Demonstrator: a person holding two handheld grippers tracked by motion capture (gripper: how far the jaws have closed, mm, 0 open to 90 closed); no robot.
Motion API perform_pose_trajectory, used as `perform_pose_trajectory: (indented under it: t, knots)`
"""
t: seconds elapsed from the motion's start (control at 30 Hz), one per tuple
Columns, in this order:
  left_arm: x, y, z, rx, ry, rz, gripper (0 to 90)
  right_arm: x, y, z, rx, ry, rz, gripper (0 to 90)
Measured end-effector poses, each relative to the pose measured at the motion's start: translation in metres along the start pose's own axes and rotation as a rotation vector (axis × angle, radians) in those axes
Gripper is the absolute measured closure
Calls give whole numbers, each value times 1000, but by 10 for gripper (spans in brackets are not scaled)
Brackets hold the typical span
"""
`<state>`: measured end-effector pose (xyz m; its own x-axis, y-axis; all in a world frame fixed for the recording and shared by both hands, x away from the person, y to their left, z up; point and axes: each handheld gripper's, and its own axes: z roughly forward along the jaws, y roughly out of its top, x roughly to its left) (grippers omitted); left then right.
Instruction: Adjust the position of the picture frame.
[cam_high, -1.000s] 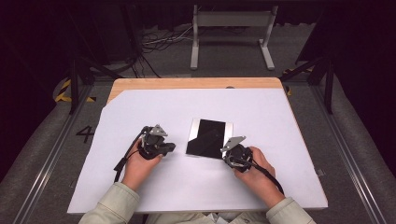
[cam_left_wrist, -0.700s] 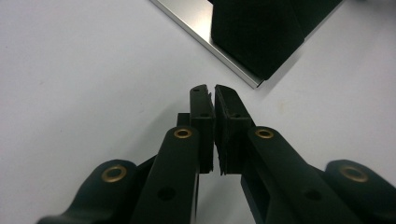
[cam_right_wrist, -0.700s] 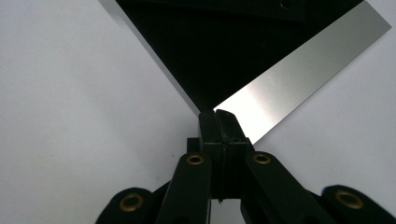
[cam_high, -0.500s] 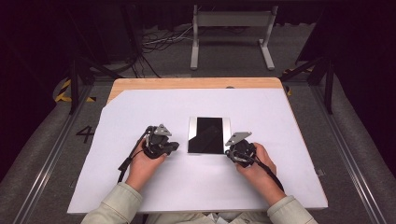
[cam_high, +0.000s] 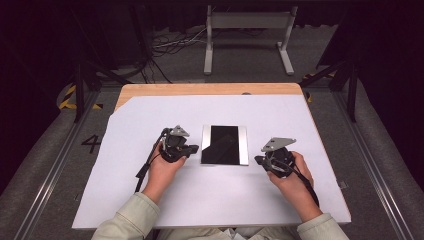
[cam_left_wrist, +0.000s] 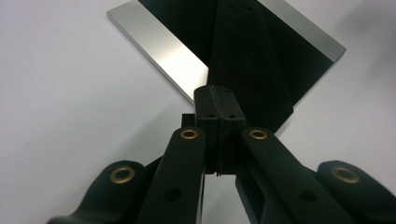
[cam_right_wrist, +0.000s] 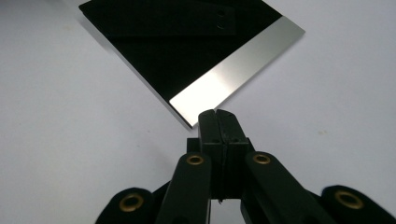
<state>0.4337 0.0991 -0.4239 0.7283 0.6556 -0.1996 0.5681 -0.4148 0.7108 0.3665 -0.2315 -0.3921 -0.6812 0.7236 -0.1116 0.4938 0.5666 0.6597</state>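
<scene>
Both our grippers flank a flat rectangular plate (cam_high: 224, 145), dark and mirror-like with silvery strips along its two long edges, lying square on the white sheet (cam_high: 210, 200) near the table's middle. Our left gripper (cam_high: 193, 148) sits just beside the plate's left edge, jaws pressed together on nothing. Our right gripper (cam_high: 259, 160) rests near the lower right corner, apart from it, jaws likewise closed and empty. We judge the squaring-up done; what remains, if anything, we cannot tell.
</scene>
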Motion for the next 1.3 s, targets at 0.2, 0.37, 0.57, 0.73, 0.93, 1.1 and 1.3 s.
perform_pose_trajectory:
  t: [0.2, 0.37, 0.57, 0.73, 0.93, 1.1, 1.3]
  knots:
    - [14, -1, 6, -38, -45, -108, 900, -8, -7, -5, -6, -5, 35, 900]
    - [12, 5, 12, -19, -24, -86, 900, -11, -13, -10, -5, -17, 51, 900]
    - [6, 13, 27, 15, 9, -46, 900, -13, -19, -13, -2, -26, 65, 900]
    - [13, 12, 32, 21, 8, -79, 900, -15, -22, -14, 0, -31, 72, 900]
    - [14, 11, 35, 33, -10, -74, 900, -14, -23, -16, -1, -35, 73, 900]
    - [9, 12, 36, 37, -12, -50, 900, -14, -23, -17, -4, -34, 72, 900]
    - [11, 11, 36, 42, -41, -63, 900, -15, -23, -18, -8, -37, 73, 900]
